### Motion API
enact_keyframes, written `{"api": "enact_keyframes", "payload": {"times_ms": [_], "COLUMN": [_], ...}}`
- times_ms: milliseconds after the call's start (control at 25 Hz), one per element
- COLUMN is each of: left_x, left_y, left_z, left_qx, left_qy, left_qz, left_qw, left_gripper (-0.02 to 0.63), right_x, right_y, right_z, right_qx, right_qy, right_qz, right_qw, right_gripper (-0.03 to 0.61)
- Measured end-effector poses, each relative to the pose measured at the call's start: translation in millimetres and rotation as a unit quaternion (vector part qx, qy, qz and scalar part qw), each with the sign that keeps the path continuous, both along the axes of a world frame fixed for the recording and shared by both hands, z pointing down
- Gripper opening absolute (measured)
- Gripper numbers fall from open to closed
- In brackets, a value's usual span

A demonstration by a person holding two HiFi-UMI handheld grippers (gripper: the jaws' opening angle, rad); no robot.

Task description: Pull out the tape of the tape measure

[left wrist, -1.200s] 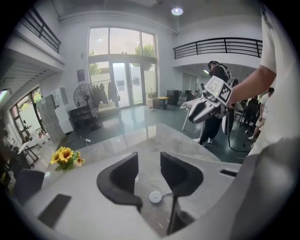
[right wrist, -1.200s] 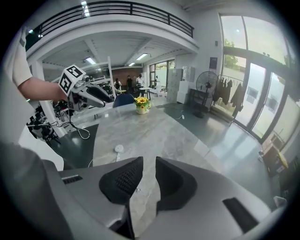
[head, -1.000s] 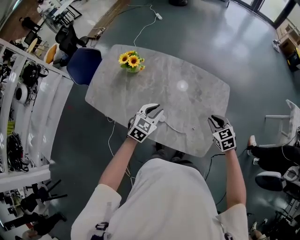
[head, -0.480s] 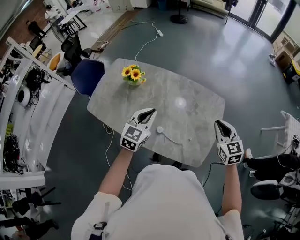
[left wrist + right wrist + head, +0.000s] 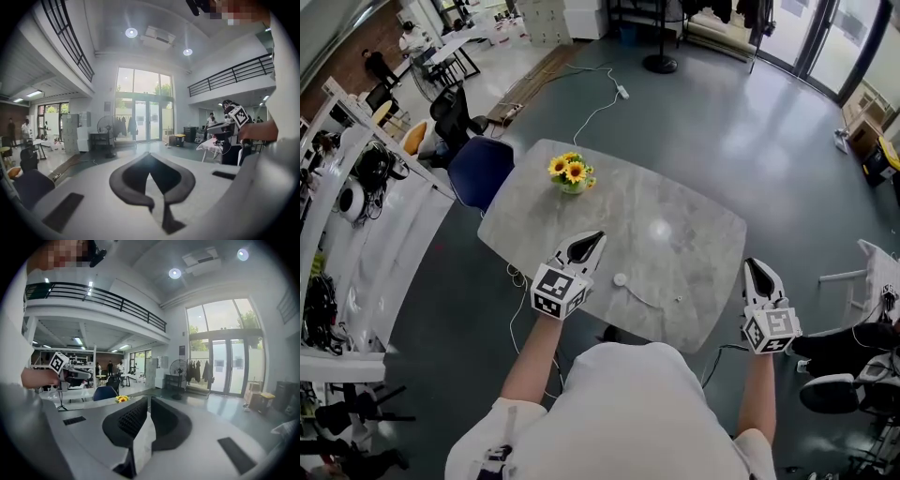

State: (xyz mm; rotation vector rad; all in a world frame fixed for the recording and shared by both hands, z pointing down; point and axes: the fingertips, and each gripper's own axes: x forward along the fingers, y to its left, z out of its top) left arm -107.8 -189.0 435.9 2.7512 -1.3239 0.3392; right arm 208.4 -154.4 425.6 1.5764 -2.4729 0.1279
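The tape measure (image 5: 620, 279) is a small white round case lying on the grey marble table (image 5: 675, 211) near its front edge. A thin strip of tape (image 5: 652, 295) trails from it to the right. My left gripper (image 5: 592, 238) hovers above the table just left of the case, and its jaws have just closed with nothing between them (image 5: 149, 155). My right gripper (image 5: 754, 265) hangs off the table's right front corner. Its jaws have also just been closing and stand together, empty (image 5: 149, 399). Neither gripper touches the tape measure.
A vase of sunflowers (image 5: 572, 173) stands at the table's far left. A blue chair (image 5: 478, 169) sits by the left corner and white racks (image 5: 366, 234) line the left. A cable (image 5: 595, 56) runs over the floor beyond. White chairs (image 5: 872, 281) stand to the right.
Both grippers have risen off the table and their jaws have closed. The left gripper, open beside the tape measure case before, now sits above and left of it. The case stays on the table.
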Motion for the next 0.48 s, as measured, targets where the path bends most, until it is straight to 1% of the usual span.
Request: {"api": "enact_keyframes", "payload": {"times_ms": [200,480], "left_x": [-5.3,-14.5], "left_y": [2.4,-1.2], "left_z": [-3.7,-0.1], "left_qx": [0.004,0.0], "left_qy": [0.001,0.007], "left_qz": [-0.003,-0.007], "left_qw": [1.0,1.0], "left_gripper": [0.008,0.008], "right_x": [8.2,1.8], "right_y": [1.8,0.8], "right_z": [-4.7,-8.3], "right_qx": [0.011,0.016], "right_qy": [-0.001,-0.001], "right_qz": [0.011,0.011], "right_qw": [1.0,1.0], "right_gripper": [0.044,0.044]}}
